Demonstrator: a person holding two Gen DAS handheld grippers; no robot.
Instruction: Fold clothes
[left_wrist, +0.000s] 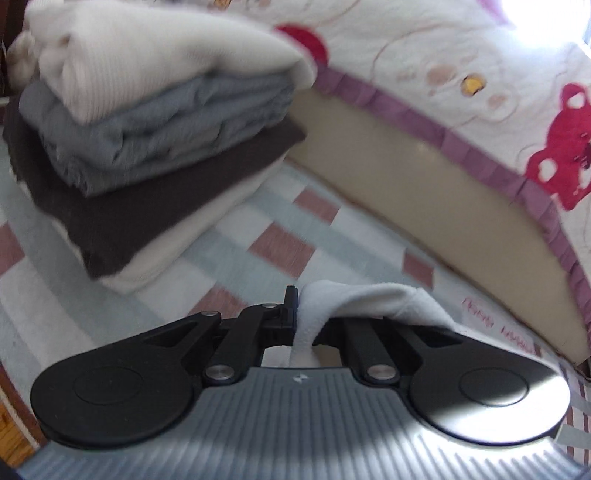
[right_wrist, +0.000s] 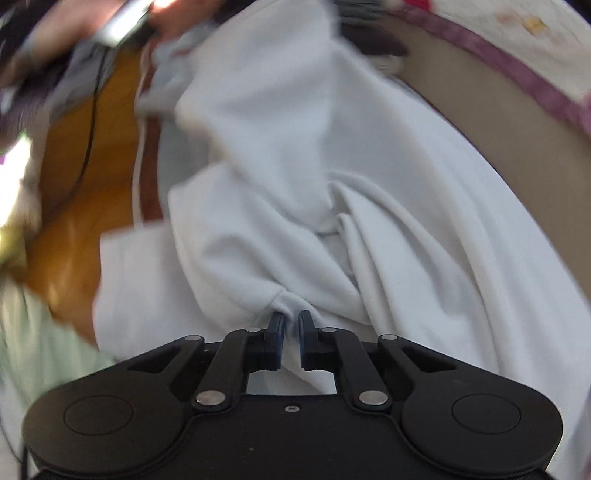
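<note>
A white fleece garment (right_wrist: 295, 177) hangs spread out in the right wrist view. My right gripper (right_wrist: 291, 321) is shut on a bunched fold of it. In the left wrist view my left gripper (left_wrist: 301, 310) is shut on another part of the white garment (left_wrist: 369, 299), which drapes over the right finger and hides it. A stack of folded clothes (left_wrist: 147, 147) sits at the left: cream on top, then grey, dark brown, and cream at the bottom.
The stack rests on a checked pink, white and pale blue mat (left_wrist: 280, 229). A bed side (left_wrist: 424, 192) with a purple-trimmed quilt with red bears (left_wrist: 480, 92) runs along the right. An orange wooden floor (right_wrist: 85, 177) and a black cable (right_wrist: 86, 147) show at the left.
</note>
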